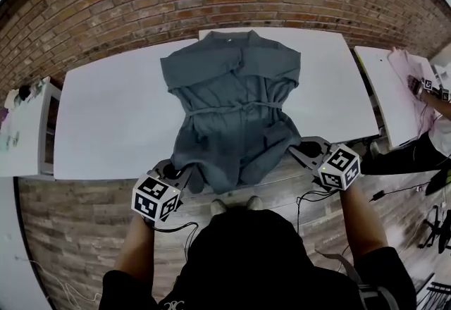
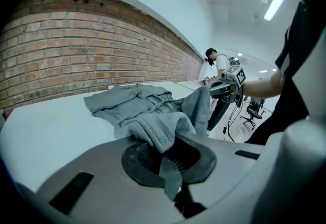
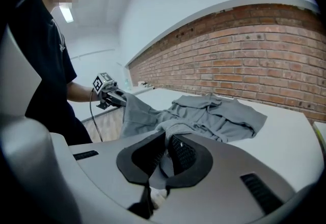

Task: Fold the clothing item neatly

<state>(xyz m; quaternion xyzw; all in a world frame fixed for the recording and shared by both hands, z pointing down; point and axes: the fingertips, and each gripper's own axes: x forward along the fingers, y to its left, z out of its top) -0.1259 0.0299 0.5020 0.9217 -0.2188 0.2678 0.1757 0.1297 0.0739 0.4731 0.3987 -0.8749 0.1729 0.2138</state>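
Tightly, the left tool [image 1: 186, 175] and right tool [image 1: 297, 151] each pinch the grey garment [image 1: 232, 94].

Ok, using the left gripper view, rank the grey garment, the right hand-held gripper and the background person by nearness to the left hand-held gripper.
1. grey garment: hem clamped in its jaws, centre.
2. right hand-held gripper: right of centre, gripping the other hem corner.
3. background person: farthest, standing upper right.

Three cameras, one table
Your head camera looks steeply down on the table [image 1: 106, 125]; both gripper cameras peer closely along their jaws across the same garment [image 1: 232, 118].
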